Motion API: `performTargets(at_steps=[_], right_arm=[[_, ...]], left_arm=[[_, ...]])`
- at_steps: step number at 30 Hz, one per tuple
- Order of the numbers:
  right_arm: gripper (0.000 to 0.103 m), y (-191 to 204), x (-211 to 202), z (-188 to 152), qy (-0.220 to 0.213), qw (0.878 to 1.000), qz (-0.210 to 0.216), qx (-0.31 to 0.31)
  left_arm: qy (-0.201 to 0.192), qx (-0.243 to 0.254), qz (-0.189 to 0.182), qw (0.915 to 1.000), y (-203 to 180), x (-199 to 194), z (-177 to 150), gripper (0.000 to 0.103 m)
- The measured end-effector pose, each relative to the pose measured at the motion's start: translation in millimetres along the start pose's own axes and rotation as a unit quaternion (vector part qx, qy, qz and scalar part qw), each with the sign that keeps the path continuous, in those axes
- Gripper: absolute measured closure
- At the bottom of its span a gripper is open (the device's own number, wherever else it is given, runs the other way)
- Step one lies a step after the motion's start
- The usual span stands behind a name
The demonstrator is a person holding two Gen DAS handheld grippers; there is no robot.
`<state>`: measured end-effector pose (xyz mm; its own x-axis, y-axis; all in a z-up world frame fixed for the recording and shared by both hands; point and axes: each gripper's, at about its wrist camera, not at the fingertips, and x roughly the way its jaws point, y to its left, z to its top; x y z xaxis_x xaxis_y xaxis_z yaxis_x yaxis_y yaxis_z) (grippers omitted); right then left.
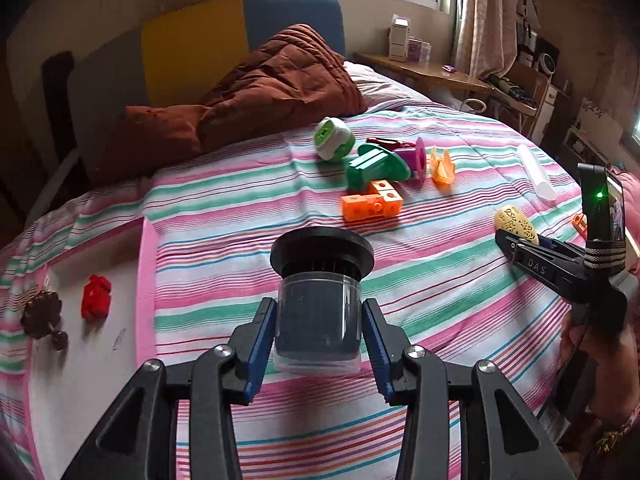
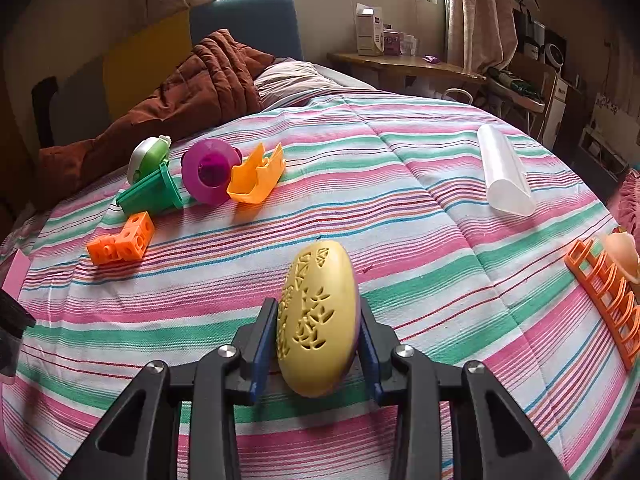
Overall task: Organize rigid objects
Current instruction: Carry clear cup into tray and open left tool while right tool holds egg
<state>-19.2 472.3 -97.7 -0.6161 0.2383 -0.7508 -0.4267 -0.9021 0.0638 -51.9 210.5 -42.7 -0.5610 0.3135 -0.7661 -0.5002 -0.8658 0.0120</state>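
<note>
Fingers (image 1: 266, 344) clamp black canister (image 1: 320, 300) near pink tray (image 1: 146, 264).

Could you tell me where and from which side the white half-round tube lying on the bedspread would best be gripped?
Probably grip the white half-round tube mid-length, across its narrow width, coming from above. It lies lengthwise on the striped bedspread with nothing beside it, so both long sides look open to the fingers.

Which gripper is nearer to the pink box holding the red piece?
Left. The left gripper, shut on the black capped cylinder, is just beside the pink box. The right gripper, on the yellow egg-shaped piece, is across the bed.
</note>
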Motion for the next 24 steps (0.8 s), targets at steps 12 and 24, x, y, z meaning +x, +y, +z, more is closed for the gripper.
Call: performTargets(at_steps=[12, 24], right_arm=[[0.067, 4.5, -2.0, -0.8, -0.002, 1.000, -0.015, -0.011], [0.071, 4.8, -10.0, -1.3, -0.018, 1.000, -0.006, -0.015]], left_arm=[[-0.021, -0.045, 0.053, 0.9974, 60.4, -32.7, -13.0, 0.059], [-0.016, -0.100, 0.085, 0.9912, 125.4, -38.4, -31.3, 0.059]])
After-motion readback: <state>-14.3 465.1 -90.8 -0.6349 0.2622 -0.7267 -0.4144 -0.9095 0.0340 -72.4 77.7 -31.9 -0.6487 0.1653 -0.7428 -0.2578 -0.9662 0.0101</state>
